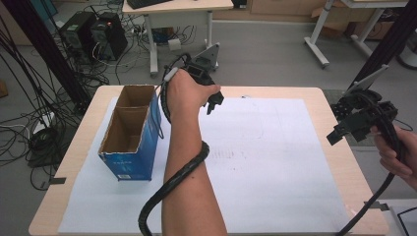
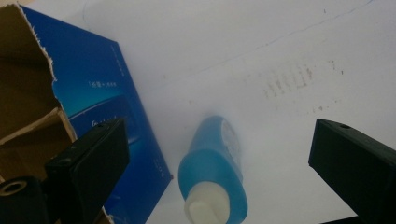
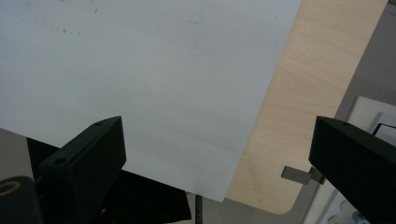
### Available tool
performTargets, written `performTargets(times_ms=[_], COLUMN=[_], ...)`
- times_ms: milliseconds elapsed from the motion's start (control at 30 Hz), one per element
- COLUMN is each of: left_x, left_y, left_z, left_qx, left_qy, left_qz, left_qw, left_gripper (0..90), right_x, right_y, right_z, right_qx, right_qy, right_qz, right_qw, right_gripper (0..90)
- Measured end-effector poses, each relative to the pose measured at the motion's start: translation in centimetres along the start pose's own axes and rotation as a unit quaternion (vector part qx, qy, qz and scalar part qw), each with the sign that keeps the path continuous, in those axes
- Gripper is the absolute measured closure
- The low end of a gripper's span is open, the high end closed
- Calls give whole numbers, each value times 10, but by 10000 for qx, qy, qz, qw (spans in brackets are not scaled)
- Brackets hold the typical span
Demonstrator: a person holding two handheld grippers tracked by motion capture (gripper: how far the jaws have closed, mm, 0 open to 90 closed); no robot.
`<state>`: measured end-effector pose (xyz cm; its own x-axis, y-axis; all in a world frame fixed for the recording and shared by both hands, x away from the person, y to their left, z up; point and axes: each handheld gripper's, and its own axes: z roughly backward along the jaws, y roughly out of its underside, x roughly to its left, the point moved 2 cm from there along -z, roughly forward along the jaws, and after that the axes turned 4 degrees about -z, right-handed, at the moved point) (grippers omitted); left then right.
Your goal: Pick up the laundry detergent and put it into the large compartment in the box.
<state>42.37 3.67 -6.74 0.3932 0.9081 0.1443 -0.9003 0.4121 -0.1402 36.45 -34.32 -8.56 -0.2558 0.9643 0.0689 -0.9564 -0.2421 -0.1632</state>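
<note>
Your left gripper's (image 2: 219, 172) fingers (image 2: 91, 163) stand wide apart above the blue bottle (image 2: 215, 168), which lies on the white sheet (image 2: 280, 46) just beside the blue cardboard box (image 2: 98, 102). Your right gripper (image 1: 356, 125) hangs over the worktop's (image 3: 308, 93) edge, well apart, its fingers (image 3: 84, 158) spread wide with nothing between them.

Grey floor (image 1: 265, 54), white-legged desks (image 1: 177, 7), cabled computer towers (image 1: 93, 34) behind.
</note>
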Motion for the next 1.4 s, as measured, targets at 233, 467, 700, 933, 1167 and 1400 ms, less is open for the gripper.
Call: performTargets(times_ms=[233, 467, 700, 933, 1167, 1400], left_x=[0, 2, 2, 2, 2, 1], left_y=[17, 33, 43, 52, 59, 60], left_z=[5, 5, 5, 3, -1, -12], left_qx=[-24, 38, 53, 61, 85, 108], left_qy=[-16, 9, 1, 23, 36, 72], left_qz=[115, 211, 272, 340, 423, 503], left_qw=[9999, 9998, 9996, 9994, 9991, 9987], left_gripper=[55, 55, 56, 55, 55, 55], right_x=[3, 6, 9, 10, 12, 11], right_y=[6, 14, 19, 25, 29, 34], right_z=[3, 7, 8, 9, 10, 12], right_qx=[-16, -44, -68, -86, -70, -100], right_qy=[16, 17, 36, 24, 28, 44], right_qz=[38, 54, 126, 166, 154, 187], right_qw=[10000, 10000, 9999, 9998, 9999, 9998], right_gripper=[39, 39, 40, 40, 40, 40])
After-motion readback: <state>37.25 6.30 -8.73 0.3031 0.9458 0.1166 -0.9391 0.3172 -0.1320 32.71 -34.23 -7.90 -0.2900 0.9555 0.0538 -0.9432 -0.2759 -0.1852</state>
